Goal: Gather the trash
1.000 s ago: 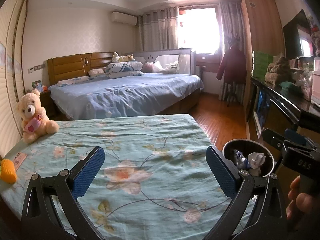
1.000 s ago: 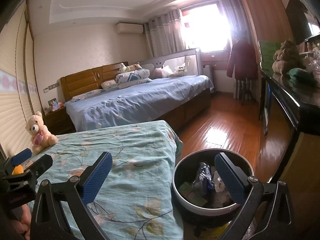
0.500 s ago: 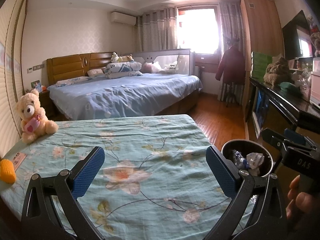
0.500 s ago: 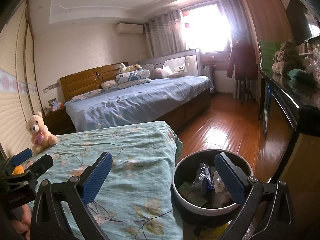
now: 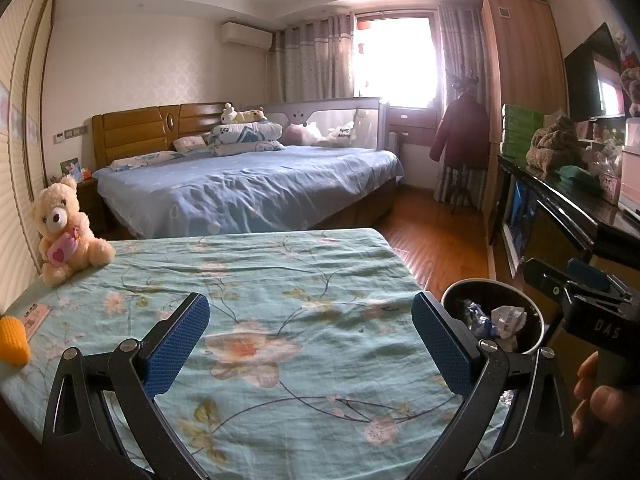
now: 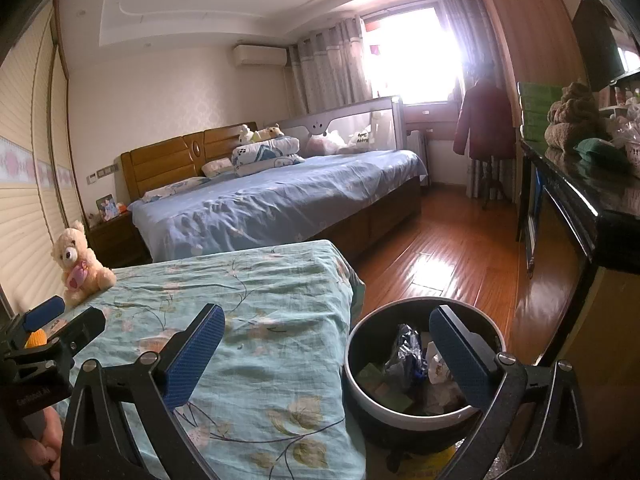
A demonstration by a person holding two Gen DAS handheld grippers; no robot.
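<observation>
While we hold both tools low over the floral sheet (image 5: 280,280), the left gripper (image 5: 310,340) stands spread with nothing between its 2 blue pads, and the right gripper (image 6: 326,354) is spread too, empty. At lower right of both frames, the trash bin (image 6: 362,394) beside the sheet contains crumpled paper (image 5: 508,320) and wrappers. Farther, upper left, sits a teddy bear (image 5: 64,230).

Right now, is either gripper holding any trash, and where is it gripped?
Nothing is held. The left gripper and right gripper are both open and empty; trash sits in the bin.
</observation>
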